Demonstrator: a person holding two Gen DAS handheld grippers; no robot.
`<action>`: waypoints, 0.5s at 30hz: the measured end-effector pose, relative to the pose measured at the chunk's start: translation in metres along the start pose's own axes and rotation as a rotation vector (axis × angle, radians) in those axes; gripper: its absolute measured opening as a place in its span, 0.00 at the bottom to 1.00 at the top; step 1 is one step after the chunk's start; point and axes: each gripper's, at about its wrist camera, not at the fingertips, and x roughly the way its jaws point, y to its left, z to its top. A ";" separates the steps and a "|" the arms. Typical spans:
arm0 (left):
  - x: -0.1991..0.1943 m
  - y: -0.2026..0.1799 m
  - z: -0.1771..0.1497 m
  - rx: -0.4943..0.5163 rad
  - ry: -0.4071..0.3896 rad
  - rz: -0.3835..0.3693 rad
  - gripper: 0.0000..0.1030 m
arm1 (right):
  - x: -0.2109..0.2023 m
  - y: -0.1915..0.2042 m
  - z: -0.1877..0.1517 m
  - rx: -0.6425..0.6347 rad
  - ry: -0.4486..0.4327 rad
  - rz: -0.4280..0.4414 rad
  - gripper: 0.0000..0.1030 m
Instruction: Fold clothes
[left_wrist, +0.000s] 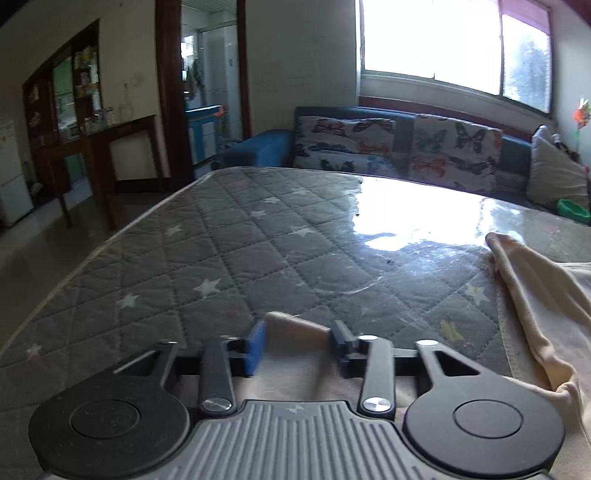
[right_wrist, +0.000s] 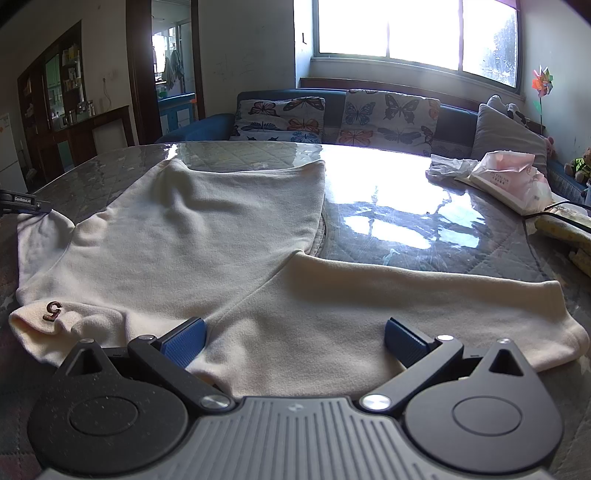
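Bare quilted table top (left_wrist: 229, 236) ahead of and left of the left gripper (left_wrist: 298, 341), no obstructions there. Cream garment (right_wrist: 207, 236) spreads over the near side. Right of the garment a glossy bare strip, then tissue pack (right_wrist: 506, 181), crumpled tissue (right_wrist: 448, 168) and black cable (right_wrist: 554, 214) crowd the far-right edge.

One cream sweatshirt (right_wrist: 207, 236) lies across one quilted table (right_wrist: 424, 236). Two grippers show: the left gripper (left_wrist: 297, 345) and the right gripper (right_wrist: 295, 339). Two butterfly cushions (right_wrist: 280, 118) sit at upper centre, one grey pillow (right_wrist: 506, 136) and one tissue pack (right_wrist: 509, 177) at right.
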 end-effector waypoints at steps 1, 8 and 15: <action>-0.008 -0.004 -0.002 0.003 -0.002 -0.008 0.46 | 0.000 0.000 0.000 -0.001 0.000 0.000 1.00; -0.083 -0.064 -0.022 0.056 -0.018 -0.298 0.46 | 0.000 -0.001 0.000 0.001 0.000 0.001 1.00; -0.117 -0.142 -0.050 0.172 -0.011 -0.525 0.44 | 0.000 -0.001 0.001 0.004 0.000 0.003 1.00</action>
